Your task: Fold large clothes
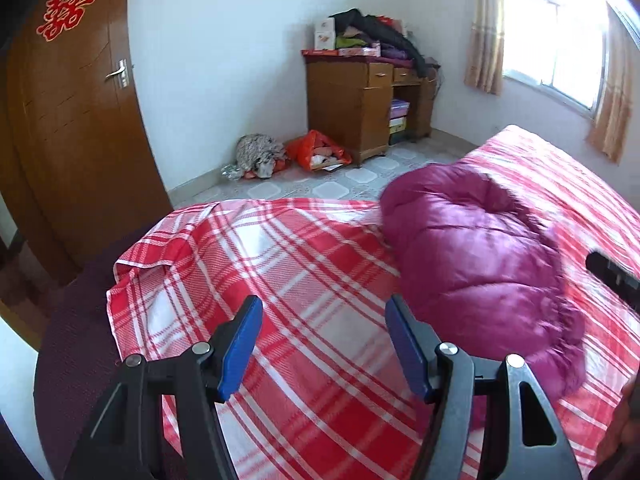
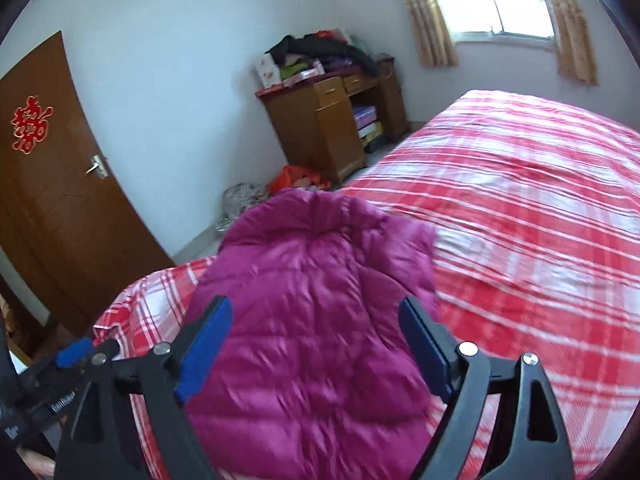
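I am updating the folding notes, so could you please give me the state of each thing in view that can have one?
Left gripper: open, empty, above the bedsheet.
Right gripper: open, over the jacket, not gripping.
Magenta puffer jacket: bundled up on the bed.
Plaid bedsheet: spread, corner rumpled.
Door: closed.
Desk drawers: shut.
Curtains: drawn aside.

**Readable signs**

A red double-happiness character 囍 (image 1: 65,11) is stuck on the brown wooden door (image 1: 72,128). In the right wrist view, white lettering on the left gripper (image 2: 74,352) is too blurred to read.
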`<state>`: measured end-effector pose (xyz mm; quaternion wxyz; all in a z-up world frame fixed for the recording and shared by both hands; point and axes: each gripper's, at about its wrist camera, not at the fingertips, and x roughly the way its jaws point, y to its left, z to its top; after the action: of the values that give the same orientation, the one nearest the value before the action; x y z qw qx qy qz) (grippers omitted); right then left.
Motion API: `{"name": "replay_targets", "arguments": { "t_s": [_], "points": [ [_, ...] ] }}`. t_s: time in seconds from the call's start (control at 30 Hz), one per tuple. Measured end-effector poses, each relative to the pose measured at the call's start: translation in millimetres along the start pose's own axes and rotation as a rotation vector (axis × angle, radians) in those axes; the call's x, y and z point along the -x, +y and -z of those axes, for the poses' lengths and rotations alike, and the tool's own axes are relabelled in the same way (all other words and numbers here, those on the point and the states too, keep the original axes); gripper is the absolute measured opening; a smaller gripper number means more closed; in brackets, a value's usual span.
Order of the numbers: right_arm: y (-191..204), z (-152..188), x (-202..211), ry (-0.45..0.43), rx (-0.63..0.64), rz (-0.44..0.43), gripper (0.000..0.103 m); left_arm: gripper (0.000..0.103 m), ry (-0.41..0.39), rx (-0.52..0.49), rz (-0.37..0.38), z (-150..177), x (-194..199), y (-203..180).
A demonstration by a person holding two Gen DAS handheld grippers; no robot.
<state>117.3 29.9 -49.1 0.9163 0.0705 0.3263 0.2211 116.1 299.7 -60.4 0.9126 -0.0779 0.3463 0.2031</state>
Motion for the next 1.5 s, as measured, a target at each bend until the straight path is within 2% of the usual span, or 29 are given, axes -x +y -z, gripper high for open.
{"name": "replay_targets", "arguments": {
  "t_s": [0.13, 0.23, 0.33, 0.4, 0.57, 0.67, 0.8, 0.87, 0.9, 1.03, 1.23, 1.5],
  "points": [
    [-8, 26, 34, 0.000, -0.035, 0.057, 0.088, 0.065, -0.019, -0.071, 0.004, 13, 20, -22],
    [-10, 40, 51, 0.006, -0.049, 0.075, 0.088, 0.065, -0.030, -0.128, -0.046, 28, 34, -34],
    [-8, 57, 68, 0.019, -0.029, 0.126, 0.093, 0.066, -0.029, -0.150, -0.057, 46, 45, -36],
    [-6, 64, 80, 0.009, -0.016, 0.126, 0.093, 0.066, -0.016, -0.145, -0.042, 55, 51, -32],
    [6, 71, 114, -0.099, -0.001, 0.133, 0.095, 0.066, -0.011, -0.106, 0.002, 69, 71, -21],
    [18, 69, 137, -0.192, 0.015, 0.125, 0.101, 0.066, -0.061, -0.106, 0.022, 68, 91, -21],
    [34, 67, 162, -0.300, 0.053, 0.133, 0.103, 0.066, -0.155, -0.128, 0.013, 66, 116, -23],
    [38, 65, 169, -0.334, 0.058, 0.140, 0.103, 0.069, -0.196, -0.137, 0.014, 65, 128, -24],
    [39, 65, 172, -0.351, 0.061, 0.141, 0.103, 0.074, -0.211, -0.143, 0.009, 64, 132, -24],
    [44, 66, 183, -0.413, 0.077, 0.150, 0.103, 0.076, -0.282, -0.153, 0.001, 64, 148, -24],
    [42, 69, 190, -0.446, 0.076, 0.168, 0.103, 0.077, -0.291, -0.143, 0.025, 63, 155, -25],
    [39, 71, 186, -0.424, 0.070, 0.160, 0.103, 0.078, -0.318, -0.167, 0.018, 67, 160, -31]
  ]
}}
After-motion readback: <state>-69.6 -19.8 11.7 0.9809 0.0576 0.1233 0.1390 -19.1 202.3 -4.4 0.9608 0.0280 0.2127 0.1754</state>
